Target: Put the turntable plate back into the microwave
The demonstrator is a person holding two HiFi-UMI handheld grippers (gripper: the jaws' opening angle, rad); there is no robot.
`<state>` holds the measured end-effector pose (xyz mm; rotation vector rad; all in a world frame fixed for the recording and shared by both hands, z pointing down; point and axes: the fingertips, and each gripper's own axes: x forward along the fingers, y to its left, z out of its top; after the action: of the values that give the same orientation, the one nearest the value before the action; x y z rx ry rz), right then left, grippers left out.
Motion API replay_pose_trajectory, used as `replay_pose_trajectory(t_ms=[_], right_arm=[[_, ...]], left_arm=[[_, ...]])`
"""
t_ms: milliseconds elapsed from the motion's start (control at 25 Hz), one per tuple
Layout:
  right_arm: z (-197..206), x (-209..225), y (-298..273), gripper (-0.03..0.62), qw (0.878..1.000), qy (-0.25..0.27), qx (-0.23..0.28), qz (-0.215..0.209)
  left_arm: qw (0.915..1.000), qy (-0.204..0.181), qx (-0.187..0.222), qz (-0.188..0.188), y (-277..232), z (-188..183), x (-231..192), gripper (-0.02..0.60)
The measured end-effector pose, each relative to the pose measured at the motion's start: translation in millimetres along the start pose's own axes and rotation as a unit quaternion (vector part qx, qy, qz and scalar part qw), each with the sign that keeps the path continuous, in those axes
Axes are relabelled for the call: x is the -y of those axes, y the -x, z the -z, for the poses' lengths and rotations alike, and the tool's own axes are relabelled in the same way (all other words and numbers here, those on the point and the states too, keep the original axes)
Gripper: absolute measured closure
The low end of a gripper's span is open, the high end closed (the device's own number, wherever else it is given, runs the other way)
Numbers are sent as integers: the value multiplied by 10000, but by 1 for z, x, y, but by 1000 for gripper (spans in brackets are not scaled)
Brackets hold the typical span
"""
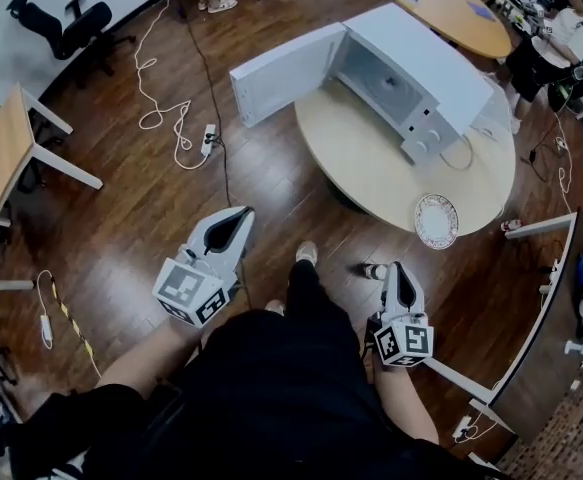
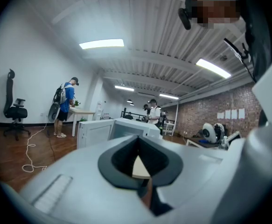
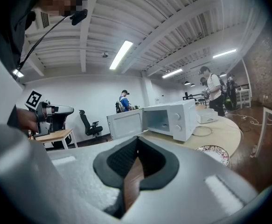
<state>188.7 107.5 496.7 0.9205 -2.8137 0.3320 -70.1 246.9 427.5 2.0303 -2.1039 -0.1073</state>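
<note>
The white microwave point(image 1: 426, 83) stands on the round pale table point(image 1: 371, 163), with its door point(image 1: 286, 73) swung wide open to the left and its chamber empty. The patterned turntable plate point(image 1: 436, 220) lies flat near the table's front edge, right of the microwave. Both grippers are held low in front of the person, short of the table. My left gripper point(image 1: 233, 218) is shut and empty. So is my right gripper point(image 1: 399, 270), which is nearer the plate. The right gripper view shows the microwave point(image 3: 173, 118) and the plate point(image 3: 213, 153) ahead; the left gripper view shows the microwave point(image 2: 126, 127).
A white cable and power strip point(image 1: 208, 138) lie on the wood floor to the left. A desk point(image 1: 6, 168) and an office chair point(image 1: 66, 23) stand at the far left. A second round table point(image 1: 451, 8) with people beside it is behind. A white table point(image 1: 541, 298) stands to the right.
</note>
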Motion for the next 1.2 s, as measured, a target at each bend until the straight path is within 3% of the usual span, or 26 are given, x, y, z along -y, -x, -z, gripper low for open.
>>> replay_pose_trajectory(t_ms=[200, 440, 680, 880, 1040, 1200], right_arm=[[-10, -4, -37, 592, 9997, 59, 46, -228], [-31, 17, -81, 592, 9996, -229, 117, -134], [-56, 14, -115, 592, 9987, 245, 224, -396], [-64, 34, -136, 592, 9983, 438, 208, -321], [-73, 16, -153, 592, 9926, 933, 303, -713], [-79, 31, -174, 592, 9913, 1041, 273, -752]], left_arm=[[9999, -6, -144, -31, -22, -3, -17, 578], [10000, -55, -2, 17, -52, -30, -33, 578], [9999, -80, 138, -10, -84, -54, -45, 578], [9999, -100, 45, -36, -107, -60, -54, 578], [9995, -284, -115, -36, -126, -60, -61, 578], [9983, -570, -54, 74, -156, -75, -57, 578]])
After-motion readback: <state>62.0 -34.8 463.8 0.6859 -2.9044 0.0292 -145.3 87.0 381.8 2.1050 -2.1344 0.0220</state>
